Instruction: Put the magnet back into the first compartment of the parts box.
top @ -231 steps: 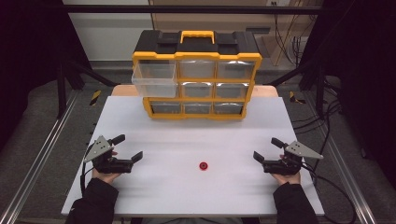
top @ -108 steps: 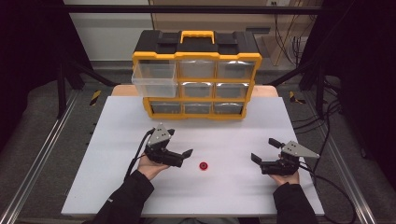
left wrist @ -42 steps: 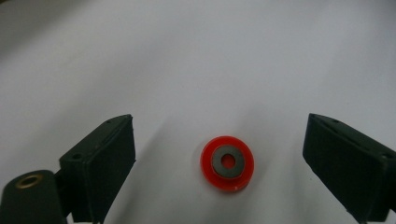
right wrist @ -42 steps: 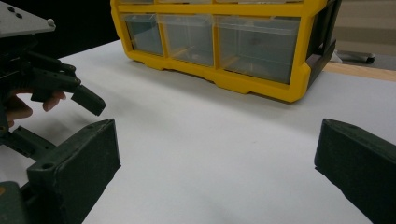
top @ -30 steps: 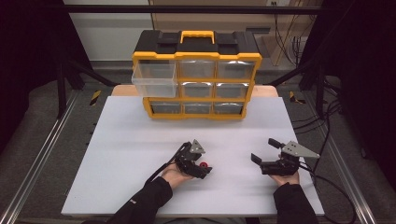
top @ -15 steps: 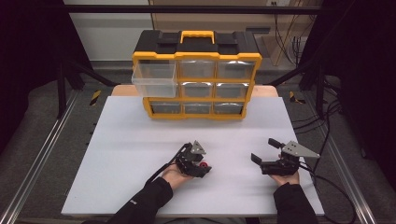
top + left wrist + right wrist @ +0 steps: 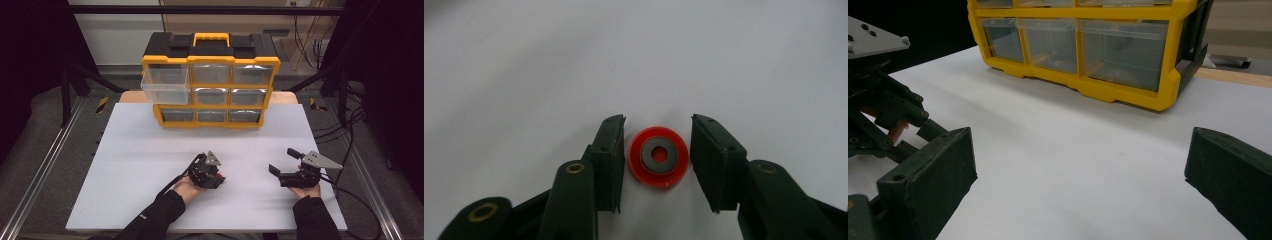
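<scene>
I have the left gripper [image 7: 658, 160] tipped down over the small red plastic disc with a grey metal washer set in its middle [image 7: 658, 156], which lies flat on the white desk [image 7: 140, 160] with its hole facing straight up; being round, it has no long axis to speak of. My left jaws have just been closing around it: the left pad looks to be at its rim, the right pad a sliver off, so no firm clamp yet. My right gripper [image 7: 285, 162] rests well apart to the right, jaws wide and empty. Behind stands the yellow-and-black drawer cabinet [image 7: 210, 80], one clear drawer [image 7: 165, 85] pulled out. I can read no writing anywhere.
</scene>
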